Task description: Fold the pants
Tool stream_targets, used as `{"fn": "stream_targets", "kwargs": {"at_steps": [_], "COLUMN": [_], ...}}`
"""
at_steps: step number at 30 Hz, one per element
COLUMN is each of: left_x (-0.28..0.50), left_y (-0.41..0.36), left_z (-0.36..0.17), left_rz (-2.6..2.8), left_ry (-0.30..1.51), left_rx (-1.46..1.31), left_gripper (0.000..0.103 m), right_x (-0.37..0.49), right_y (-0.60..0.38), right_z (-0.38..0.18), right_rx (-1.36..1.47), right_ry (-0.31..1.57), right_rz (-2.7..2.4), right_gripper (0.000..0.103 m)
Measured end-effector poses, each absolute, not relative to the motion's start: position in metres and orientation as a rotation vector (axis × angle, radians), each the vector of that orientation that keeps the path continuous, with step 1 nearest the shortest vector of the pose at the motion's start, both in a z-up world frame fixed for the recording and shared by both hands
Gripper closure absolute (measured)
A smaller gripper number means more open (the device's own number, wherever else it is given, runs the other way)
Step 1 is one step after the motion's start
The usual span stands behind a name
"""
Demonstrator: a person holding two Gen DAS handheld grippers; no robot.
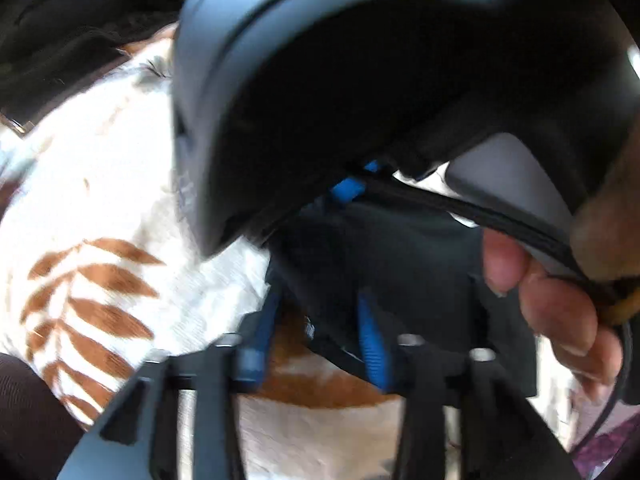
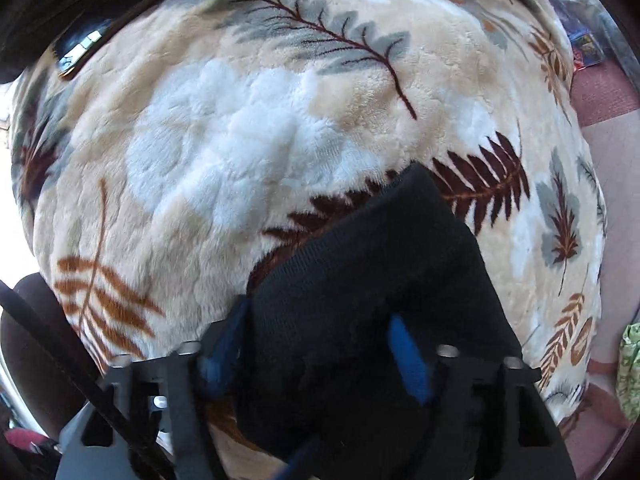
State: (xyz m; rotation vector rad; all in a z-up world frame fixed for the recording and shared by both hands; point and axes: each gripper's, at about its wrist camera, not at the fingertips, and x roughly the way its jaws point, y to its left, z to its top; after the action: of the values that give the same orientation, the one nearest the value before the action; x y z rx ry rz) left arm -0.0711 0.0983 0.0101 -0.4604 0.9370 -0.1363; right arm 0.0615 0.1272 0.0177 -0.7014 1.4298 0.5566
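Note:
The black pants (image 2: 360, 248) lie as a thick folded wad on a plush leaf-print blanket (image 2: 240, 140). My right gripper (image 2: 318, 314) points down, its blue pads pressed on both sides of the wad. In the left wrist view my left gripper (image 1: 320, 296) holds an edge of the same pants (image 1: 400, 248) between its blue pads, just over the blanket (image 1: 100, 180). The dark body of the right gripper (image 1: 320, 80) fills the top of that view. A hand (image 1: 560, 312) grips it at the right, together with a black cable (image 1: 500, 216).
Dark clothing (image 1: 60, 40) lies at the blanket's far left edge. A shiny dark object (image 2: 80, 48) sits at the blanket's upper left. Reddish carpet (image 2: 608, 92) and a green patterned item (image 2: 630, 372) lie off the right edge. A black cable (image 2: 60, 352) crosses the lower left.

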Motion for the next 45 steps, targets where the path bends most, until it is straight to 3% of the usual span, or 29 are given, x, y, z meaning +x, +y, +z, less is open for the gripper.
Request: {"fn": "stream_targets", "kwargs": {"at_steps": [1, 2, 4, 6, 8, 16, 21, 27, 32, 35, 37, 39, 40, 41, 45], "left_x": [-0.073, -0.074, -0.083, -0.089, -0.093, -0.104, -0.099, -0.09, -0.108, -0.117, -0.127, -0.128, -0.134, -0.131, -0.103], "left_y": [0.096, 0.094, 0.089, 0.077, 0.073, 0.015, -0.047, -0.126, -0.149, -0.138, -0.116, -0.092, -0.083, -0.073, -0.052], "left_z": [0.012, 0.014, 0.021, 0.029, 0.037, 0.076, 0.091, 0.082, 0.089, 0.096, 0.108, 0.117, 0.122, 0.123, 0.111], "left_rz": [-0.137, -0.144, -0.139, -0.138, -0.143, -0.225, -0.36, -0.522, -0.67, -0.731, -0.772, -0.772, -0.756, -0.725, -0.597], "left_ry": [0.938, 0.939, 0.934, 0.927, 0.921, 0.87, 0.857, 0.907, 0.938, 0.964, 0.957, 0.914, 0.894, 0.878, 0.906], "left_rx": [-0.458, -0.454, -0.436, -0.421, -0.424, -0.344, -0.277, -0.145, -0.146, -0.154, -0.182, -0.185, -0.181, -0.174, -0.163], "left_gripper": [0.077, 0.083, 0.085, 0.086, 0.094, 0.094, 0.094, 0.094, 0.094, 0.092, 0.085, 0.061, 0.054, 0.045, 0.045], "right_x": [0.058, 0.059, 0.057, 0.055, 0.052, 0.04, 0.045, 0.04, 0.037, 0.033, 0.029, 0.024, 0.021, 0.018, -0.002], "right_y": [0.123, 0.115, 0.104, 0.094, 0.083, 0.01, -0.085, -0.201, -0.283, -0.306, -0.316, -0.329, -0.337, -0.347, -0.381], "right_z": [0.02, 0.023, 0.034, 0.044, 0.055, 0.097, 0.116, 0.095, 0.052, 0.028, 0.013, 0.005, 0.004, 0.004, 0.02], "right_rx": [-0.693, -0.679, -0.634, -0.593, -0.549, -0.314, -0.088, 0.158, 0.379, 0.433, 0.446, 0.452, 0.462, 0.481, 0.552], "right_ry": [1.419, 1.406, 1.38, 1.36, 1.337, 1.231, 1.175, 1.14, 1.138, 1.133, 1.132, 1.11, 1.092, 1.068, 0.95], "right_rz": [0.553, 0.54, 0.542, 0.549, 0.56, 0.603, 0.55, 0.426, 0.365, 0.341, 0.309, 0.24, 0.209, 0.18, 0.052], "right_gripper": [0.062, 0.066, 0.076, 0.079, 0.08, 0.086, 0.086, 0.086, 0.086, 0.085, 0.073, 0.056, 0.046, 0.041, 0.04]}}
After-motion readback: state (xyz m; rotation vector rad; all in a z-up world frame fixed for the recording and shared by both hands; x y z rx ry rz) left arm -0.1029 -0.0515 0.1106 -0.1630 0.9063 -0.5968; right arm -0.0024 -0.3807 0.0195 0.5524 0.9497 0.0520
